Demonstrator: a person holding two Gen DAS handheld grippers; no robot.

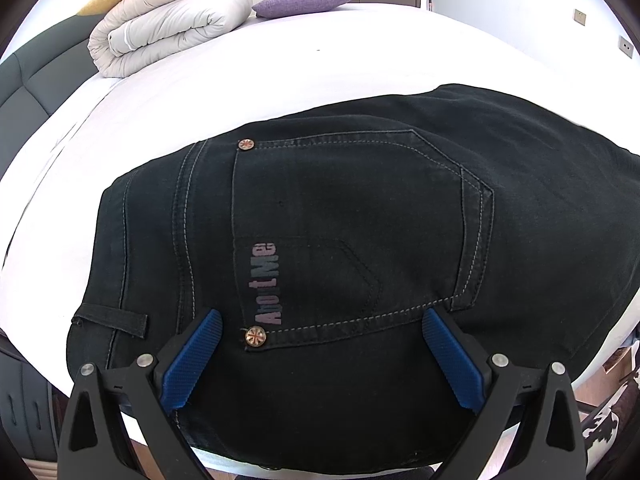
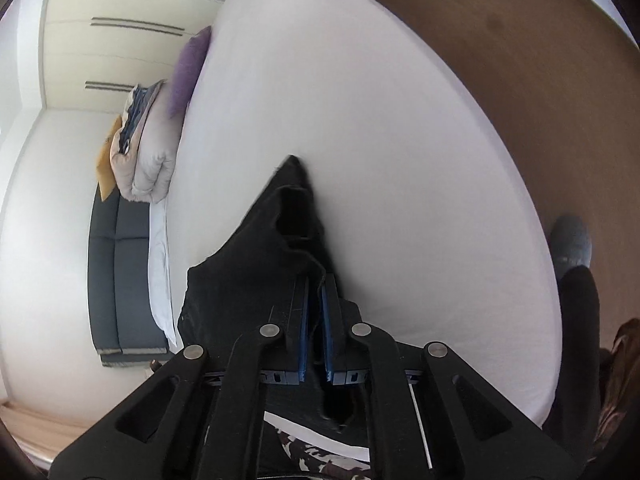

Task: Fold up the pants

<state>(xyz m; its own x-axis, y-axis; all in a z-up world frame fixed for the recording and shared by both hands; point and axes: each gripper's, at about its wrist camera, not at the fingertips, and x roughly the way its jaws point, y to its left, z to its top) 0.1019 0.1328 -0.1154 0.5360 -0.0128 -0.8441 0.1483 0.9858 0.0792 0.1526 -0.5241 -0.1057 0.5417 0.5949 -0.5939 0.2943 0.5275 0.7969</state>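
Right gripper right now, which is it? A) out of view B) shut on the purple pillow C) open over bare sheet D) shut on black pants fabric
D: in the right wrist view the right gripper has its blue pads nearly together with a fold of the black pants pinched between them, lifted above the white bed.

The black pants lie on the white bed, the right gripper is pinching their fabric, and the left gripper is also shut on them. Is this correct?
Not fully. The left gripper is open: the left wrist view shows its blue pads spread wide above the black pants, gripping nothing. The rest holds: the pants lie on the white bed, and the right gripper pinches their fabric.
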